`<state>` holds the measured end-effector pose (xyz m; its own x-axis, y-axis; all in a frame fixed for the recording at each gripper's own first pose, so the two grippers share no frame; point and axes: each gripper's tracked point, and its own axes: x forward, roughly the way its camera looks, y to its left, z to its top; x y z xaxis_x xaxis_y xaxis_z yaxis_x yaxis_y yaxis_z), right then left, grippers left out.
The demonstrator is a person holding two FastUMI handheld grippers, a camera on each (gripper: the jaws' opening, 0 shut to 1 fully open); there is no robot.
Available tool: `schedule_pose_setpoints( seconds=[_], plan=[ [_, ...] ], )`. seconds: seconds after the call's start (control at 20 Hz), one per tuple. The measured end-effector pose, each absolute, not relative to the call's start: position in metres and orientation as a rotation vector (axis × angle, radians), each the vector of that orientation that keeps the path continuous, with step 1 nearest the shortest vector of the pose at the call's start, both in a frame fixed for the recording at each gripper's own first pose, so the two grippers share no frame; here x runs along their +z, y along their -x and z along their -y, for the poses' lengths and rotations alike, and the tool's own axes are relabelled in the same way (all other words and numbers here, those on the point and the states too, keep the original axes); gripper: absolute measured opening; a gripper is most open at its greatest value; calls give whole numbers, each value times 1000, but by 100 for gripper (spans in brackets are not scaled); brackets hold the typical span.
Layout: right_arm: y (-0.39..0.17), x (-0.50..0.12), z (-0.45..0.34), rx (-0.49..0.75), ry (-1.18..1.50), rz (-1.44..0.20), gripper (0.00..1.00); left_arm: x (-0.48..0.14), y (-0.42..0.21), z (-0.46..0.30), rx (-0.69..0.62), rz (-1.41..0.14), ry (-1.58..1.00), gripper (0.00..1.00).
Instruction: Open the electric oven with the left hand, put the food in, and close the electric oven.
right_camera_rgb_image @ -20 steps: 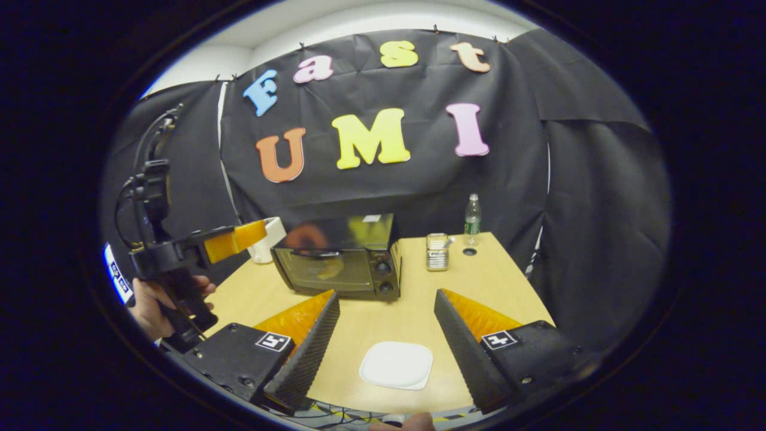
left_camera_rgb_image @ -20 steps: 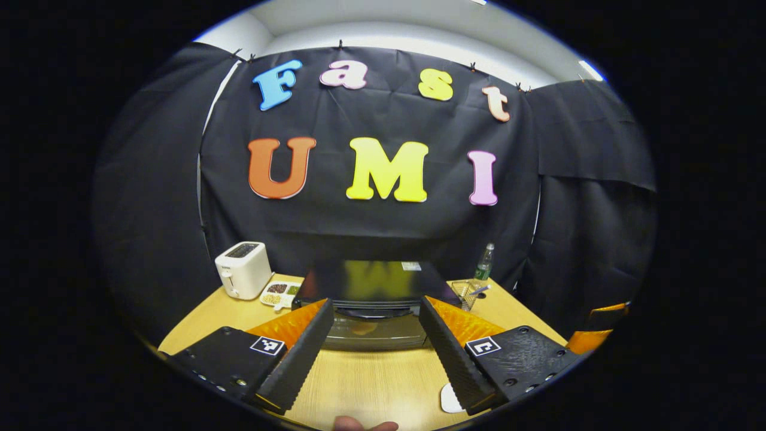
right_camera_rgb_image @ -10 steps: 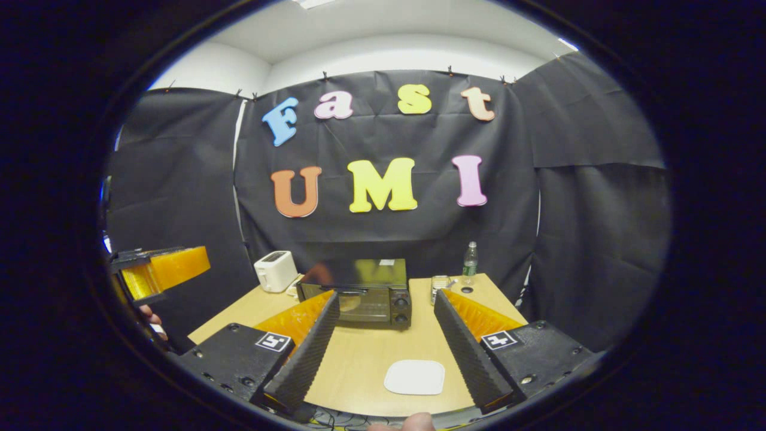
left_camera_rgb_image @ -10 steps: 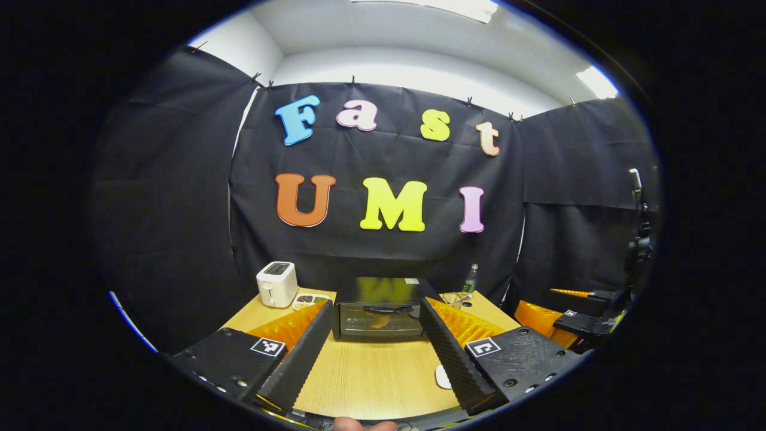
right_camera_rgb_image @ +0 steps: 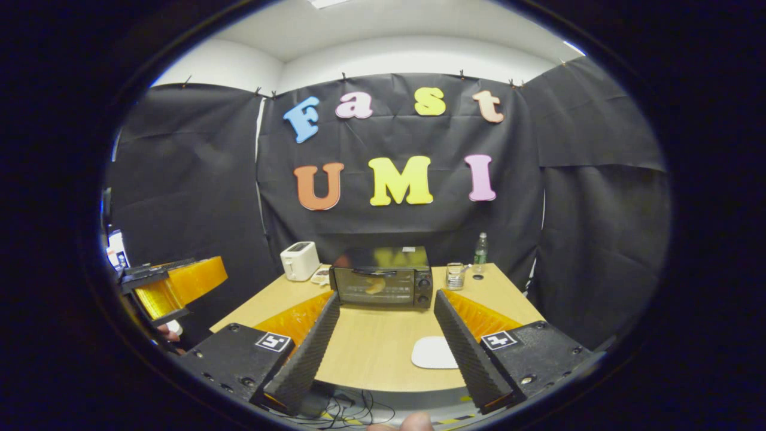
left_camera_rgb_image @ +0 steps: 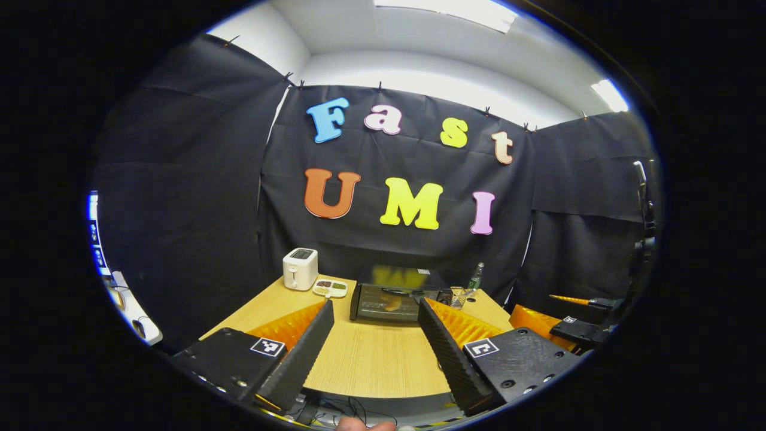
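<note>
left gripper (left_camera_rgb_image: 374, 347): fingers spread wide, empty, above counter's (left_camera_rgb_image: 371, 359) near edge | right gripper (right_camera_rgb_image: 386, 341): fingers spread wide, empty | plate (right_camera_rgb_image: 434, 352): white, bare, near | oven (right_camera_rgb_image: 383, 286): door closed, food (right_camera_rgb_image: 376, 285) inside, mid-counter | toaster (right_camera_rgb_image: 300, 260): far left | bottle (right_camera_rgb_image: 480, 249): far right

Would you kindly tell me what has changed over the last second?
Both hand-held grippers, the left and right, drew back from the oven, which now looks smaller and farther. Both stayed open and empty. The oven door stayed shut, and the white plate stayed put.
</note>
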<state>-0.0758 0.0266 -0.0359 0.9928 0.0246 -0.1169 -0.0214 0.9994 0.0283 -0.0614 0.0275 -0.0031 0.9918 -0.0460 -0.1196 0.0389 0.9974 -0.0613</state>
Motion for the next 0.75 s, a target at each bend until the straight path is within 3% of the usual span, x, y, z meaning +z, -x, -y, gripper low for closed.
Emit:
schedule_pose_setpoints(
  seconds=[0.75],
  plan=[
    [96,-31,-10,43,-28,-93,97,-5,79,-7,-39,-126,50,93]
  ],
)
